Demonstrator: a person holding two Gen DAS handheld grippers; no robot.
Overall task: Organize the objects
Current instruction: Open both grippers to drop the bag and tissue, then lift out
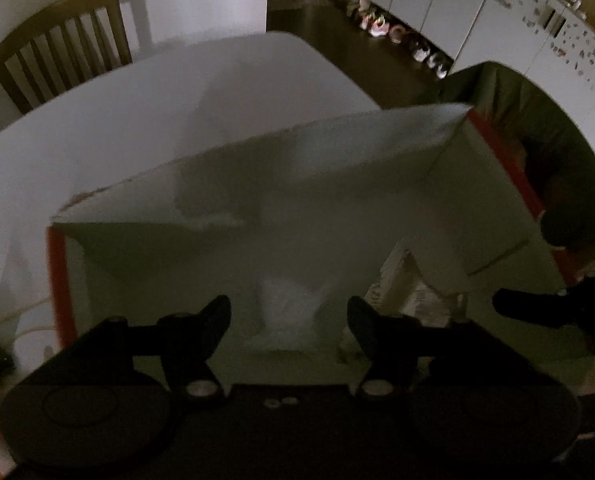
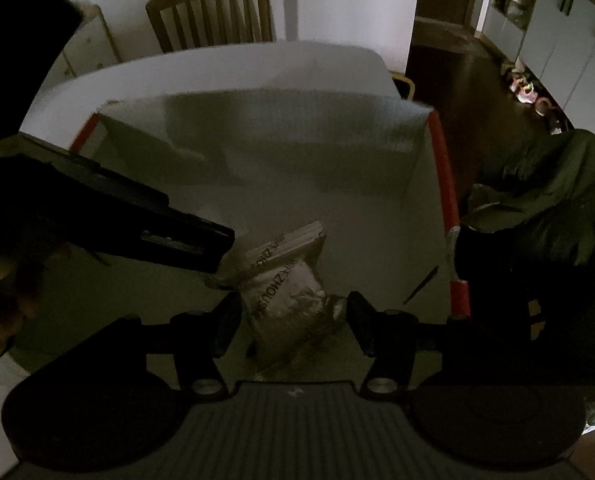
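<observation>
A clear plastic packet (image 2: 293, 300) with dark lettering lies crumpled on the floor of a white box (image 2: 257, 136) with red-taped corners, standing on the white worktop (image 2: 217, 68). The right tool (image 2: 293, 316) hangs over it, jaws apart and holding nothing; the packet sits at 12 o'clock between its tips. The left tool (image 1: 289, 316) is likewise parted and empty, at 9 o'clock.

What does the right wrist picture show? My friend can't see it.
A white box with red-taped corners sits open on a white table, with a printed plastic packet lying inside. The right gripper hangs open above the packet; the left gripper reaches in from the left. A wooden chair stands behind.
</observation>
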